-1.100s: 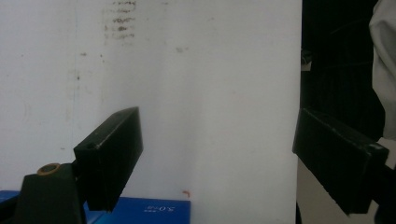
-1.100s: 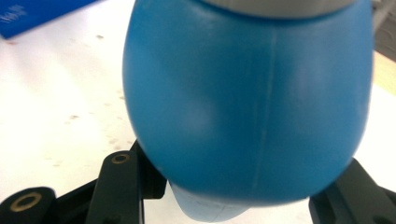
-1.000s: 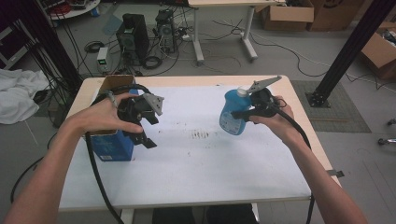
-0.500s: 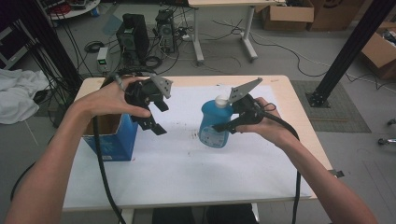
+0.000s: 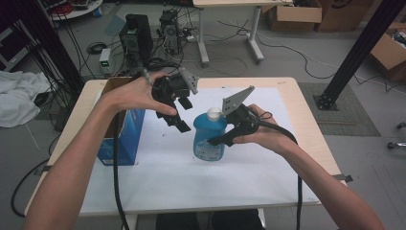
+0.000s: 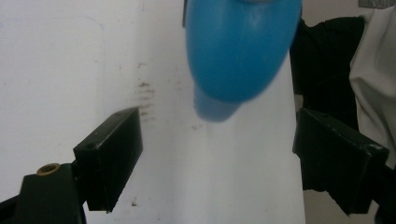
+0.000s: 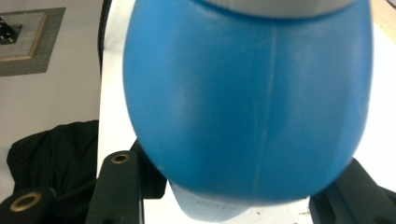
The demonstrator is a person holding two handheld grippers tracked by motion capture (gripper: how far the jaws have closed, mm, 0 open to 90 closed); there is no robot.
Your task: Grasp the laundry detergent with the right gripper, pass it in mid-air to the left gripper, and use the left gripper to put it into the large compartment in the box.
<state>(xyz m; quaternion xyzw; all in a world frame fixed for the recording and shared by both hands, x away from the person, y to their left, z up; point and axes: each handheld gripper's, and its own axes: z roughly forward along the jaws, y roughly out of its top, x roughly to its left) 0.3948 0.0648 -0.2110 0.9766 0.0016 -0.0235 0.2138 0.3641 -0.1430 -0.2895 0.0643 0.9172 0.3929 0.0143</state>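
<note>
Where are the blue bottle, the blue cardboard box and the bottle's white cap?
blue bottle (image 5: pixel 209 136): high view, on its front label area.
blue cardboard box (image 5: pixel 130 134): high view, on its blue side wall.
white cap (image 5: pixel 214 113): high view, on the cap's top.

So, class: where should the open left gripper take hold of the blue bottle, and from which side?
Probably at the neck, just under the white cap, coming from above. The right gripper already clamps the wide body of the bottle, leaving the narrow top free for the left gripper.
</note>
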